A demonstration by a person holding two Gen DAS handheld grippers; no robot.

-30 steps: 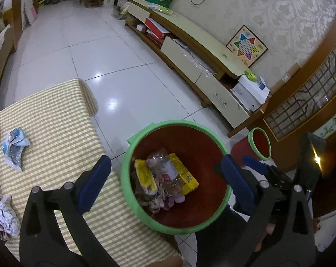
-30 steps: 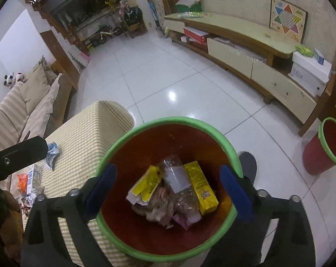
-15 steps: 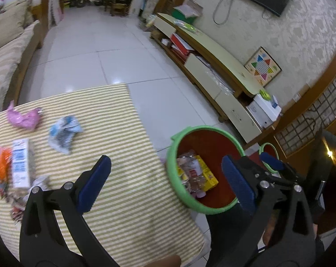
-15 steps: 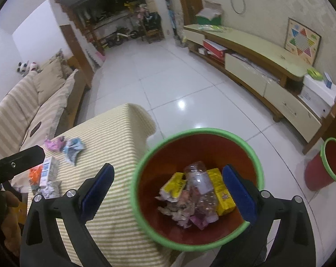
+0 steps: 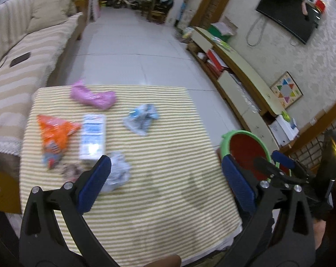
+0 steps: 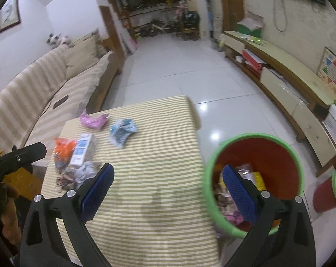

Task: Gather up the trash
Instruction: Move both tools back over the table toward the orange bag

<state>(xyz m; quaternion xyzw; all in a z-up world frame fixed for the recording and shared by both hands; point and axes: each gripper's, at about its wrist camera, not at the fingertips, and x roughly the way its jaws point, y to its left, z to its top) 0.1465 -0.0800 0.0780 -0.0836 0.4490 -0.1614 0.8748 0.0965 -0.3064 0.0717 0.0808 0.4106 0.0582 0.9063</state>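
hovering: your left gripper hangs over the striped tablecloth, jaws spread wide, nothing between the blue pads.
right gripper: your right gripper is also wide apart and empty, its right pad in front of the bin's mouth.
bin: the red bin with the green rim stands off the table's right edge, close by it, with wrappers and a yellow packet inside.
nearest trash: a crumpled grey-white wad lies just beside your left gripper's left pad; whether they touch, you cannot tell.
other trash: white-and-blue carton beyond the wad, orange wrapper to its left, pink wrapper at the far edge, blue-and-white crumpled wrapper mid-table, well ahead of the jaws.
clarity: both views are blurred.
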